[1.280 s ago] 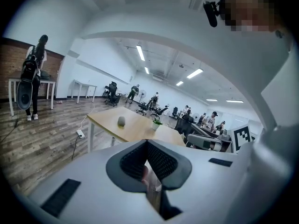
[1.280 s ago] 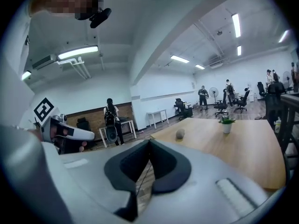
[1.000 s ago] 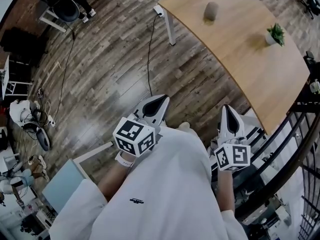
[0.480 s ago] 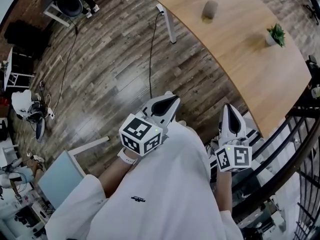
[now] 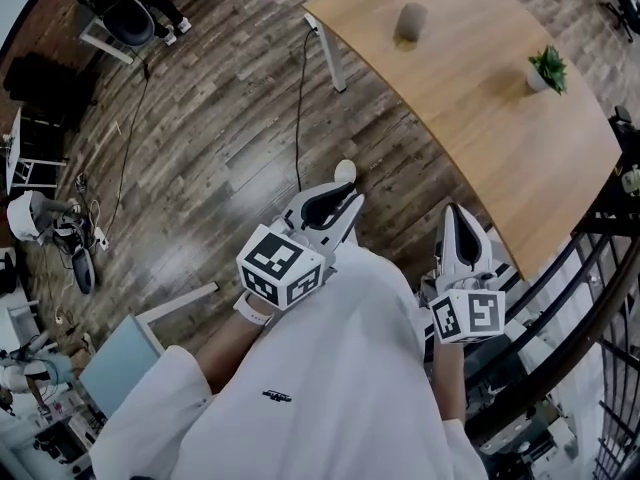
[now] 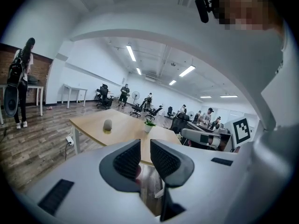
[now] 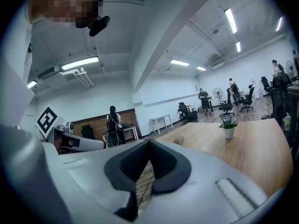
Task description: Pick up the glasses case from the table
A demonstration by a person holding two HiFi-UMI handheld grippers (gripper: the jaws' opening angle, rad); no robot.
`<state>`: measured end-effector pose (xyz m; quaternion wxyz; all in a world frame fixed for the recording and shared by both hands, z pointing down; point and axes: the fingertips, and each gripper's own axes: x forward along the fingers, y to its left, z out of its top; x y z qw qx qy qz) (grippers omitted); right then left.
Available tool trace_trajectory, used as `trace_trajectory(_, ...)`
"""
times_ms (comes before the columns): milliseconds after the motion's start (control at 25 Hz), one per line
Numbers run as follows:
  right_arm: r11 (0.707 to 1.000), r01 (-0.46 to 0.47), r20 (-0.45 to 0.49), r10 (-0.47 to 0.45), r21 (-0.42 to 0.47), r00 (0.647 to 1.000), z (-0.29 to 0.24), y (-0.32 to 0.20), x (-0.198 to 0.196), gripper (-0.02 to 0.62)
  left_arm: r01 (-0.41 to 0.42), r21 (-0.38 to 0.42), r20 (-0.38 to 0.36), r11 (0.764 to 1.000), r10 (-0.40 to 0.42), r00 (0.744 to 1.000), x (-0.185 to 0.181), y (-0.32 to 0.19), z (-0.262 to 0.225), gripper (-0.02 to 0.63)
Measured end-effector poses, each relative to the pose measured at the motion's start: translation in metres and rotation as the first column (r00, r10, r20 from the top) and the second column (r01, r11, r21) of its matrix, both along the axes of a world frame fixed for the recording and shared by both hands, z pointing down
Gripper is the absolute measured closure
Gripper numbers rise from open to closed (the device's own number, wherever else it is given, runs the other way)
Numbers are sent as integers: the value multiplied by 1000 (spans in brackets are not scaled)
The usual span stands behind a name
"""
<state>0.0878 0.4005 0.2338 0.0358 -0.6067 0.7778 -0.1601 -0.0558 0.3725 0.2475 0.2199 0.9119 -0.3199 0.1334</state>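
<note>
The grey glasses case [image 5: 410,20] lies on the far end of the light wooden table [image 5: 480,118]; it also shows small in the left gripper view [image 6: 108,124] and the right gripper view [image 7: 179,140]. Both grippers are held in front of the person's white shirt, well short of the table. My left gripper [image 5: 348,200] hangs over the wooden floor; its jaws are opening, a narrow gap shows between the pads [image 6: 128,158], and nothing is in it. My right gripper [image 5: 453,218] points at the table's near edge, pads together, empty.
A small potted plant [image 5: 545,68] stands on the table right of the case. A black cable [image 5: 300,98] runs across the floor to a power strip [image 5: 316,20] by the table leg. A dark railing [image 5: 590,268] lines the right side. Office chairs and people stand far off.
The left gripper has moved forward toward the table and its jaws have parted slightly. The right gripper has edged forward a little and stays shut.
</note>
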Motion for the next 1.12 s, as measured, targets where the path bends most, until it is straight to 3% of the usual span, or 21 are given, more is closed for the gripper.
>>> trace_trajectory(360, 999, 12, -21, -13, -47, 1000, 2, -77, 5, 584, 11, -25, -17, 1000, -11, 1000, 3, -81, 1, 532)
trace_trajectory(1120, 992, -65, 9, 66, -106, 998, 6, -279, 11, 584, -78, -67, -22, 995, 76, 997, 16, -295, -2, 514)
